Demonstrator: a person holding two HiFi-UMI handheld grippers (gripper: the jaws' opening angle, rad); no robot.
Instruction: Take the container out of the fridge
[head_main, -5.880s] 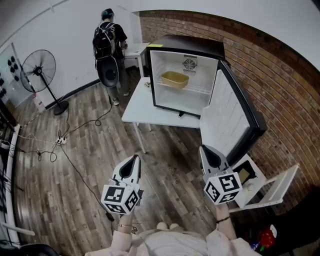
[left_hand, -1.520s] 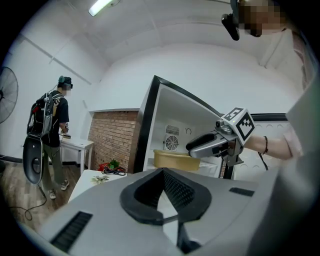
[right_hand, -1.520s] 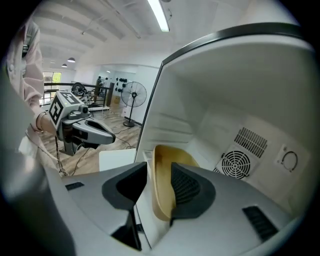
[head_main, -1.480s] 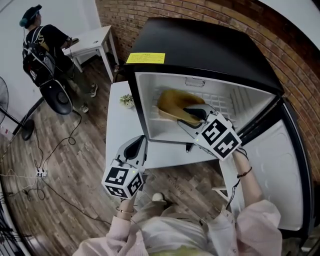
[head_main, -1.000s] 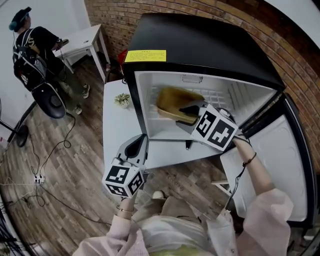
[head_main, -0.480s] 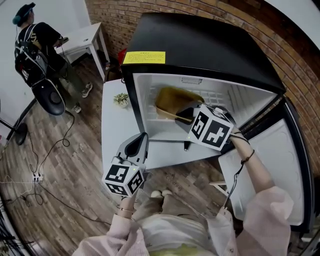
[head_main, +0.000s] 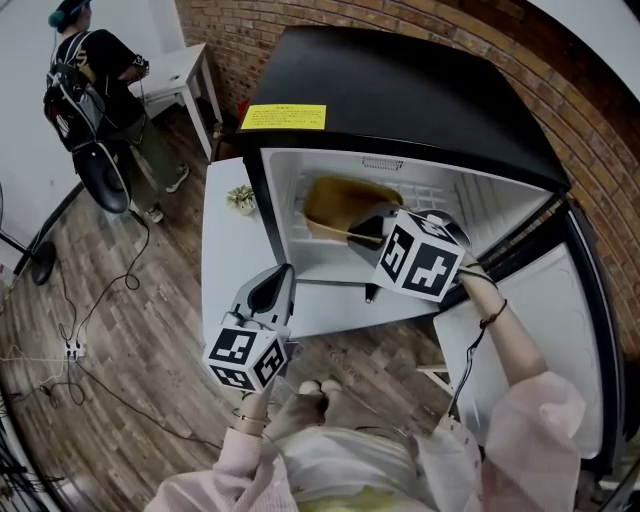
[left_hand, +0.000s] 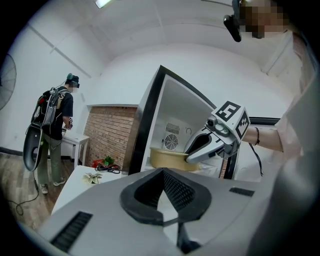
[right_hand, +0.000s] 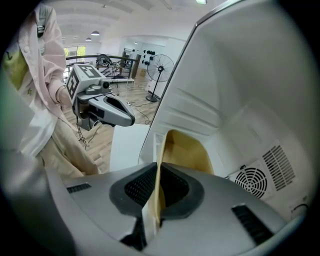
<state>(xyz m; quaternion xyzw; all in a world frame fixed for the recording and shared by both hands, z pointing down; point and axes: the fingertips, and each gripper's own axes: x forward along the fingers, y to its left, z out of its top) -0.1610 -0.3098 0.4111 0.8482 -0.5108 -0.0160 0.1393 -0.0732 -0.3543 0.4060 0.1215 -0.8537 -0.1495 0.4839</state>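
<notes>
A shallow tan container (head_main: 335, 203) sits on the shelf inside the open black mini fridge (head_main: 400, 90). My right gripper (head_main: 368, 228) reaches into the fridge, and its jaws are closing with the container's near rim (right_hand: 185, 152) between the pads. In the right gripper view the rim runs straight down through that gripper (right_hand: 157, 172). My left gripper (head_main: 282, 274) hangs outside, in front of the fridge's lower left corner, shut and holding nothing. From the left gripper (left_hand: 161, 175) view I see the container (left_hand: 167, 159) with the right gripper (left_hand: 200, 150) at its edge.
The fridge stands on a white table (head_main: 225, 255), and its door (head_main: 540, 330) is swung open to the right. A small plant (head_main: 240, 198) sits on the table left of the fridge. A person with a backpack (head_main: 95, 95) stands far left, beside another white table (head_main: 185, 70).
I have come close to the fridge, and my right gripper has reached inside. Its jaws have come together around the container's rim. The left gripper has hardly moved.
</notes>
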